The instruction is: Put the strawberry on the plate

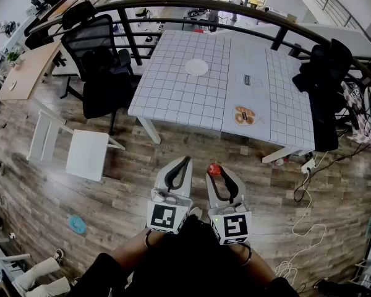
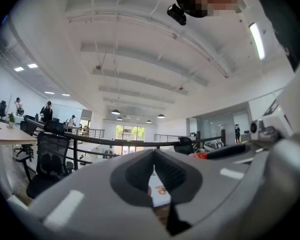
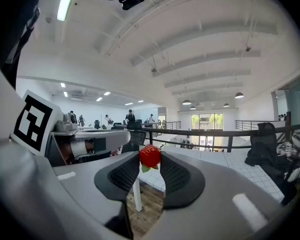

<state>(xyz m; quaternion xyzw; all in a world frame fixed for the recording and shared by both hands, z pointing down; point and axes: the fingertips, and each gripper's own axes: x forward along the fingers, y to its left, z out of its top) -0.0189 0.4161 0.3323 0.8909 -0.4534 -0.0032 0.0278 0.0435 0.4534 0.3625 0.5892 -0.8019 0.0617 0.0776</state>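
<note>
A red strawberry (image 3: pixel 150 156) with green leaves sits pinched at the tips of my right gripper (image 3: pixel 150 159); in the head view the strawberry (image 1: pixel 214 169) shows as a red spot at the end of the right gripper (image 1: pixel 215 171), over the wooden floor in front of the table. My left gripper (image 1: pixel 187 160) is beside it to the left, its jaws meeting at the tips with nothing between them. In its own view the left gripper (image 2: pixel 154 154) is shut and empty. A small white plate (image 1: pixel 196 67) lies far off on the white gridded table (image 1: pixel 173 91).
An orange patterned dish (image 1: pixel 244 115) lies near the table's front right. A black office chair (image 1: pixel 102 67) stands left of the table, another black chair (image 1: pixel 324 91) at its right. A white stool (image 1: pixel 86 153) and a blue disc (image 1: pixel 77 224) are on the floor at left. Cables (image 1: pixel 306 215) trail at right.
</note>
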